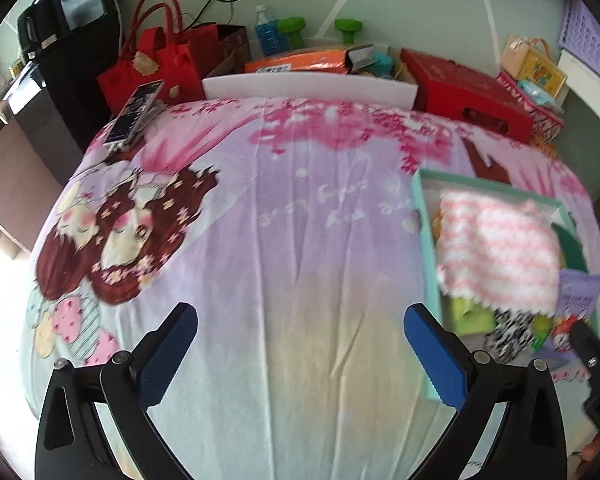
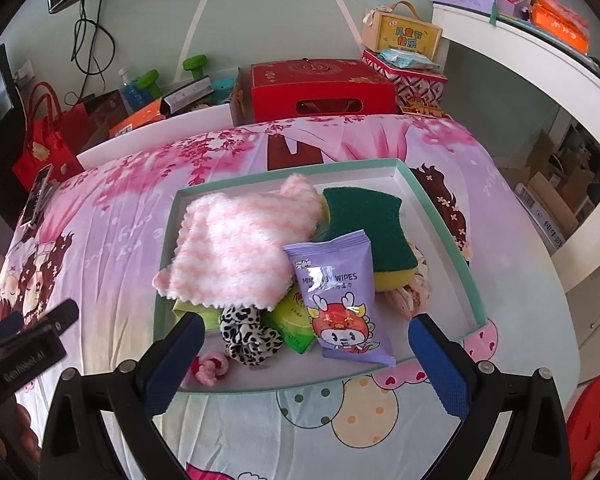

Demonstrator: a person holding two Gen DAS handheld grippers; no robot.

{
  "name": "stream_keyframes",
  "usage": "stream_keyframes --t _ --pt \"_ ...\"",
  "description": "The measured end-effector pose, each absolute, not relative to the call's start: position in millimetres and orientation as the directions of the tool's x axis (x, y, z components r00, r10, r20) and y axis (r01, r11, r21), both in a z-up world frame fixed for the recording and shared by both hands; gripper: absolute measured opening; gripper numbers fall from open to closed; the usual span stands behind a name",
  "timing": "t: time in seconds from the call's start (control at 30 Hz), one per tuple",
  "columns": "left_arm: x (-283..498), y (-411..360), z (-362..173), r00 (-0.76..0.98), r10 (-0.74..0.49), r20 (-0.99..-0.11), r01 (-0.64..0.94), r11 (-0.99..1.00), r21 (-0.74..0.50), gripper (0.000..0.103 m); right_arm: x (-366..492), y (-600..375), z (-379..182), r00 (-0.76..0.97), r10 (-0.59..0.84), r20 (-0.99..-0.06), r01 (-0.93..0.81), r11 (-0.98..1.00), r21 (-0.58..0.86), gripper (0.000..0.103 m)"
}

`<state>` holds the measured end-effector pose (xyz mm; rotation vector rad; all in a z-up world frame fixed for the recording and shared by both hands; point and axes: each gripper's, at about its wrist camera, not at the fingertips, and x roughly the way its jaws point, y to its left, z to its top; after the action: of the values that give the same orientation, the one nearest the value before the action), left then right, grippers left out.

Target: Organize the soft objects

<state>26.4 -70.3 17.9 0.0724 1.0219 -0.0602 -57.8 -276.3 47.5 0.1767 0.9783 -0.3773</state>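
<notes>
Both grippers empty, jaws spread wide. Left gripper [image 1: 300,344] hangs over a bare stretch of printed sheet [image 1: 284,240], nothing between its fingers; the tray [image 1: 428,264] sits off to its right. Right gripper [image 2: 304,356] hovers at the near edge of the tray [image 2: 440,208], fingers apart on either side of the pile, gripping nothing. Soft things all lie inside the tray: pink-and-white cloth [image 2: 236,248] at the left, draped over the tray's left rim; green-and-yellow sponge [image 2: 368,232] to the right at the back; purple wipes pack [image 2: 340,296] leaning across cloth and sponge; leopard scrunchie [image 2: 248,332] in front, just beside a green packet [image 2: 292,320]; small pink scrunchie [image 2: 208,364] nearest the left finger. A phone [image 1: 134,114] lies at the sheet's far left corner, well apart from the tray.
</notes>
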Motion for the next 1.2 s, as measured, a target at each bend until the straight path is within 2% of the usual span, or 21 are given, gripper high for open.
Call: stream_keyframes --t 0.1,0.33,1.2 --pt "18.9 -64.8 12.1 0.504 0.037 -0.863 0.060 0.995 0.078 0.103 -62.6 -272.2 46.6 0.493 -0.234 -0.838 0.385 0.922 -0.031 0.103" --pt "-2.4 -58.1 4.4 0.496 0.043 -0.867 0.111 0.988 0.112 0.103 -72.4 -265.0 45.2 0.494 -0.217 -0.842 0.372 0.928 -0.021 0.103" --pt "-17.4 -40.8 3.2 0.500 0.007 -0.866 0.106 0.992 0.070 0.103 -80.4 -247.8 21.5 0.460 -0.188 -0.868 0.344 0.939 -0.020 0.103"
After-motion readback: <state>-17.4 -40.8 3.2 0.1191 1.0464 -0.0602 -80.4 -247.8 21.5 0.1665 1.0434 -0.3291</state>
